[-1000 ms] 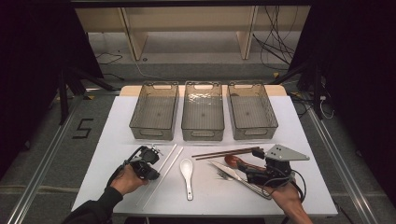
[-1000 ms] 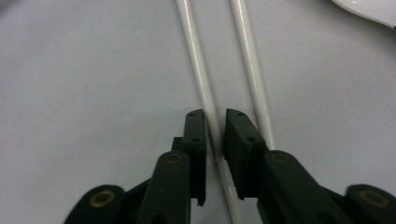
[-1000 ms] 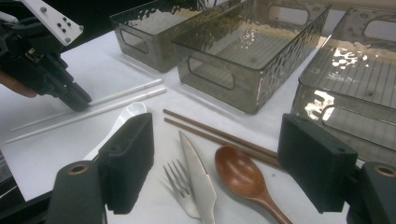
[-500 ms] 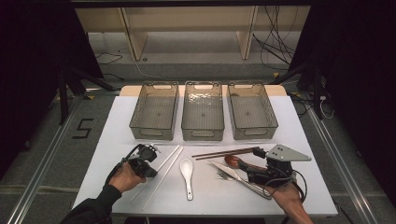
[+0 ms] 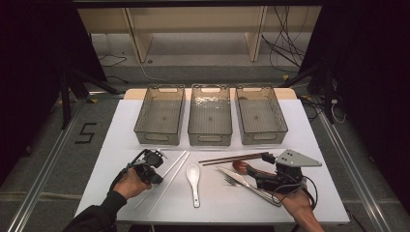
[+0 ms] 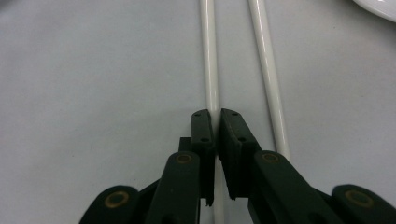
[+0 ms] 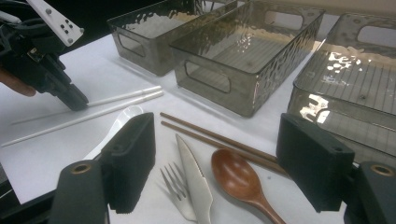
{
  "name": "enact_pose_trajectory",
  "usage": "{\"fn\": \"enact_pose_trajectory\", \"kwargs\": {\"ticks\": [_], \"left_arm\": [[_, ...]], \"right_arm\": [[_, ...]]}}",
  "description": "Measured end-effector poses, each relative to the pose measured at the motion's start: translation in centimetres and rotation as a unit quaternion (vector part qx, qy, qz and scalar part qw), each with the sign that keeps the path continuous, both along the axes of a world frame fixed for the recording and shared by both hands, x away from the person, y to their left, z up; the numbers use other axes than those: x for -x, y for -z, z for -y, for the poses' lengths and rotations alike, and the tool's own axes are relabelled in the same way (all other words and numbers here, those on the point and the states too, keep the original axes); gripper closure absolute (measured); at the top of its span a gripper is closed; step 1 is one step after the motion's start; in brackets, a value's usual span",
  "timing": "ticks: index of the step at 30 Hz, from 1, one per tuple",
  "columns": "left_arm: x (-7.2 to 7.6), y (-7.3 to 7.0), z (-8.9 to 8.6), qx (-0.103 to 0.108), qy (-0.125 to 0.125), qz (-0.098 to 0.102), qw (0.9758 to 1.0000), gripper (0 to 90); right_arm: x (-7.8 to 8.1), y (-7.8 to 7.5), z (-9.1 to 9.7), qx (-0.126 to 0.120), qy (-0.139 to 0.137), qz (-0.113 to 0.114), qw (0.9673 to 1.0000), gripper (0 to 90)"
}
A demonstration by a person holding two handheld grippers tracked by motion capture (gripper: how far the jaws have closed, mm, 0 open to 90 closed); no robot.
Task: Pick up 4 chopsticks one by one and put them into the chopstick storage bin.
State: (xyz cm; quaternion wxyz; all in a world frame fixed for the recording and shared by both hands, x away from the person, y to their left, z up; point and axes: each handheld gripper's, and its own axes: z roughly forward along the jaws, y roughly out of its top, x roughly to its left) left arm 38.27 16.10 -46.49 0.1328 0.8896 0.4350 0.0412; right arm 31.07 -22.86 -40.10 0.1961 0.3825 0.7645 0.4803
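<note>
White Stick Pinched by the Left Tool

White sticks, two of them, lie side by side on the white table [image 5: 121, 145], at the near left. The left tool [image 6: 216, 114] has its black jaws squeezed tight on one white chopstick [image 6: 209, 56]. The jaws have just been closing, and the stick sits right between them. The other white chopstick [image 6: 266, 74] lies just beside it, to the right in the left gripper view, and is not held. From above, the left tool [image 5: 153, 175] sits over the near part of the sticks, with a hand [image 5: 129, 182] around it.

The right tool [image 7: 224, 163] stands wide open at the near right of the table. Nothing is between its jaws. It hangs above a brown wooden spoon [image 7: 238, 179], a knife [image 7: 194, 179] and a fork [image 7: 175, 186], which lie close together. Two brown chopsticks [image 7: 210, 135] lie just past them. A white spoon [image 5: 193, 176] rests in the middle, between the white sticks and the fork.

Three grey see-through bins [image 5: 209, 116] stand in a row at the far side of the table. I can see nothing inside them.
</note>
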Motion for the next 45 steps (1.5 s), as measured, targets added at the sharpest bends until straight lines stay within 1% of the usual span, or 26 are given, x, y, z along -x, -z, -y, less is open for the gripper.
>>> {"fn": "enact_pose_trajectory", "kwargs": {"ticks": [2, 5, 6, 8, 11, 15, 16, 17, 21, 22, 23, 24, 27, 30, 37, 38, 39, 44, 45], "left_arm": [[-0.1, 0.0, -0.1, 0.005, -0.002, -0.003, 1.0000, 84.4], [0.0, 0.0, -0.1, 0.004, -0.001, 0.000, 1.0000, 84.6], [-0.1, 0.0, -0.1, 0.003, 0.001, -0.003, 1.0000, 84.6], [-0.1, 0.0, -0.2, 0.008, 0.001, -0.005, 1.0000, 84.7], [-0.2, -0.1, -0.4, 0.008, 0.001, -0.001, 1.0000, 84.7], [-0.2, -0.5, -0.7, 0.014, 0.000, 0.004, 0.9999, 84.8], [-0.2, -0.5, -0.8, 0.019, -0.005, 0.008, 0.9998, 84.8], [-0.2, -0.6, -0.9, 0.017, 0.000, 0.006, 0.9998, 84.8], [-0.2, -0.7, -1.0, 0.023, 0.003, 0.008, 0.9997, 84.8], [-0.2, -0.8, -1.1, 0.023, 0.006, 0.006, 0.9997, 84.8], [-0.2, -0.9, -1.0, 0.024, 0.007, 0.007, 0.9997, 84.8], [-0.1, -1.0, -1.0, 0.024, 0.007, 0.012, 0.9996, 84.8], [-0.1, -1.1, -1.0, 0.026, 0.012, 0.012, 0.9995, 84.8], [0.0, -1.3, -1.1, 0.030, 0.009, 0.013, 0.9994, 84.8], [0.0, -2.1, -1.7, 0.036, 0.011, 0.020, 0.9991, 84.8], [0.1, -2.2, -1.7, 0.039, 0.008, 0.020, 0.9990, 84.9], [0.1, -2.3, -1.8, 0.037, 0.011, 0.021, 0.9990, 84.9], [0.4, -3.2, -2.2, 0.051, 0.014, 0.028, 0.9982, 84.8], [0.4, -3.4, -2.2, 0.051, 0.016, 0.029, 0.9982, 84.8]], "right_arm": [[0.0, 0.0, 0.0, 0.000, -0.001, 0.001, 1.0000, 29.3], [0.0, 0.0, 0.0, 0.000, 0.000, 0.000, 1.0000, 29.4], [0.0, 0.0, 0.1, 0.000, 0.000, 0.000, 1.0000, 29.3], [0.0, 0.0, 0.1, -0.001, -0.001, 0.001, 1.0000, 29.3], [0.0, 0.0, 0.1, -0.002, 0.000, 0.001, 1.0000, 29.3], [0.0, 0.0, 0.1, -0.002, 0.000, 0.002, 1.0000, 29.3], [0.0, 0.0, 0.1, -0.002, 0.000, 0.002, 1.0000, 29.3], [0.0, 0.0, 0.1, -0.002, 0.000, 0.002, 1.0000, 29.3], [0.0, -0.1, 0.1, -0.001, 0.000, 0.002, 1.0000, 29.4], [0.0, -0.1, 0.1, -0.001, 0.000, 0.002, 1.0000, 29.3], [0.0, -0.1, 0.1, -0.001, 0.000, 0.002, 1.0000, 29.3], [0.0, -0.1, 0.1, -0.001, 0.000, 0.002, 1.0000, 29.3], [0.0, 0.0, 0.1, -0.002, 0.000, 0.001, 1.0000, 29.3], [0.0, 0.0, 0.1, -0.002, 0.000, 0.002, 1.0000, 29.4], [0.0, -0.1, 0.1, -0.002, 0.000, 0.002, 1.0000, 29.3], [0.0, 0.0, 0.1, -0.002, 0.000, 0.001, 1.0000, 29.3], [0.0, 0.0, 0.1, -0.002, 0.000, 0.001, 1.0000, 29.3], [0.0, 0.0, 0.1, -0.001, 0.000, 0.002, 1.0000, 29.3], [0.0, 0.0, 0.1, -0.002, 0.000, 0.000, 1.0000, 29.4]]}}
